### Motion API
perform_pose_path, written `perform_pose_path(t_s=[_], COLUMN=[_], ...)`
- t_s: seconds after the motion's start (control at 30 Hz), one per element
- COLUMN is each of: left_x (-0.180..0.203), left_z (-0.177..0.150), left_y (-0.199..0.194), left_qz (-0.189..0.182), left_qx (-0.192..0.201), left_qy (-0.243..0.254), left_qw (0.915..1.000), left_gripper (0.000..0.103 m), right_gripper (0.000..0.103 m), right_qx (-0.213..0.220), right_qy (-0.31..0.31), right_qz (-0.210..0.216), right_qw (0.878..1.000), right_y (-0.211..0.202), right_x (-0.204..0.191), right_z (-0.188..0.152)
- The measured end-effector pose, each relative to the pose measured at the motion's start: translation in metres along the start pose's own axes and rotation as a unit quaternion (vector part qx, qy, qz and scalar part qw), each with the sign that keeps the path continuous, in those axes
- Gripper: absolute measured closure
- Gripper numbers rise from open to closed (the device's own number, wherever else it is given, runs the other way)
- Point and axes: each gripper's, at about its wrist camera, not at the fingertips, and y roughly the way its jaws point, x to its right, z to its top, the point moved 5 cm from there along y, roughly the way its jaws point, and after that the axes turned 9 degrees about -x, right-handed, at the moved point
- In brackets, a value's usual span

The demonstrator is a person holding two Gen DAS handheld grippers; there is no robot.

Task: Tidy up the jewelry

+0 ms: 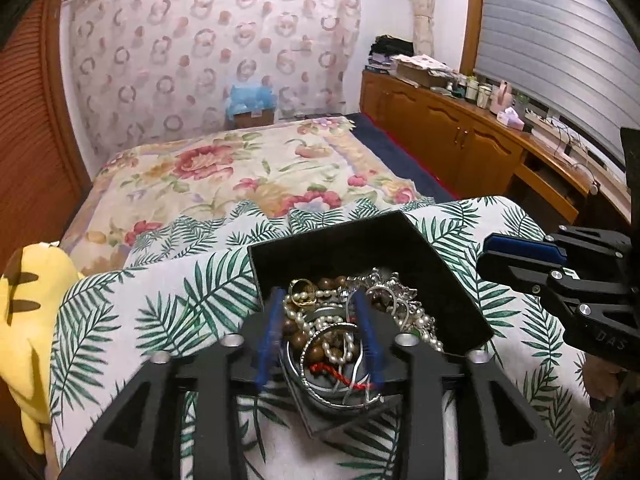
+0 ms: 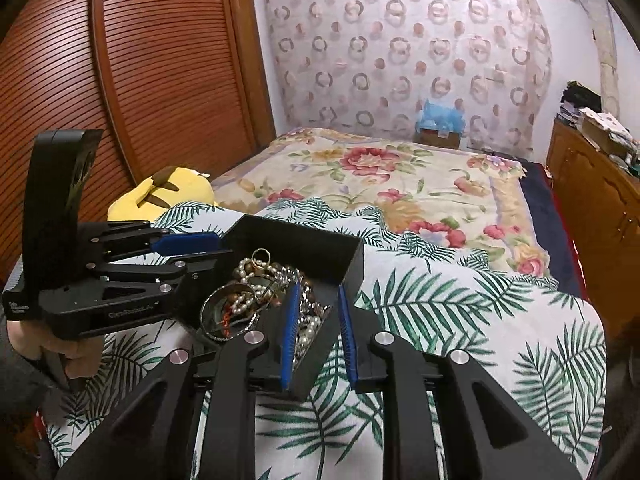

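**Jewelry box being worked from both sides on the leaf-print cover**

The bed (image 2: 400, 176) is being used as the work surface, and across its near end a leaf-print cover (image 1: 160, 312) is being spread. On that cover a black box (image 1: 340, 248) is being kept, turned corner-on, with one corner pointing to twelve o'clock in the left wrist view. The tangle of jewelry (image 1: 340, 320) is being held inside it: pearl strands, brown wooden beads, silver chains, a gold ring (image 1: 302, 294) and a broad silver bangle (image 1: 320, 376) at the near corner, with a red cord lying inside the bangle.

The coming move is judged to be turning on this: the pile is lying directly ahead of the left gripper (image 1: 320, 332), at twelve o'clock and just below its tips, so this hand is the nearer one to the loose pieces. Its jaws are being held partly apart, straddling the bangle and the beads; whether the blurred blue pads are pressing anything cannot be told, and nothing is seen being lifted.

The right gripper (image 2: 318, 320) is being brought in at the box's right side, which lies at three o'clock of the pile in the left view. Its jaws are being held narrowly apart astride the box's near right wall (image 2: 320, 344), one pad inside against the pearls, one outside. Whether the wall is being pinched cannot be told; steadying the box is the likely purpose.
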Motion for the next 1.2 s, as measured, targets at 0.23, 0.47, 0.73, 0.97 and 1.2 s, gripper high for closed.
perform_pose_path(t_s=[0.23, 0.47, 0.73, 0.97, 1.2], left_x=[0.002, 0.002, 0.007, 0.011, 0.011], left_z=[-0.022, -0.045, -0.063, -0.078, -0.093], left_y=[-0.037, -0.082, -0.125, -0.154, -0.170], left_qz=[0.027, 0.044, 0.057, 0.071, 0.079], left_qx=[0.017, 0.041, 0.075, 0.096, 0.106], left_qy=[-0.021, -0.034, -0.042, -0.044, -0.053], left_qw=[0.9993, 0.9976, 0.9946, 0.9918, 0.9898], left_gripper=[0.014, 0.008, 0.008, 0.008, 0.008], right_gripper=[0.063, 0.035, 0.008, 0.004, 0.004], right_qx=[0.016, 0.047, 0.091, 0.122, 0.139], right_qy=[0.017, 0.028, 0.040, 0.055, 0.064], right_qz=[-0.020, -0.034, -0.046, -0.072, -0.090], right_qw=[1.000, 0.998, 0.994, 0.988, 0.984], right_y=[-0.026, -0.061, -0.106, -0.139, -0.162], right_x=[-0.009, -0.029, -0.051, -0.057, -0.054], right_z=[-0.019, -0.029, -0.041, -0.054, -0.066])
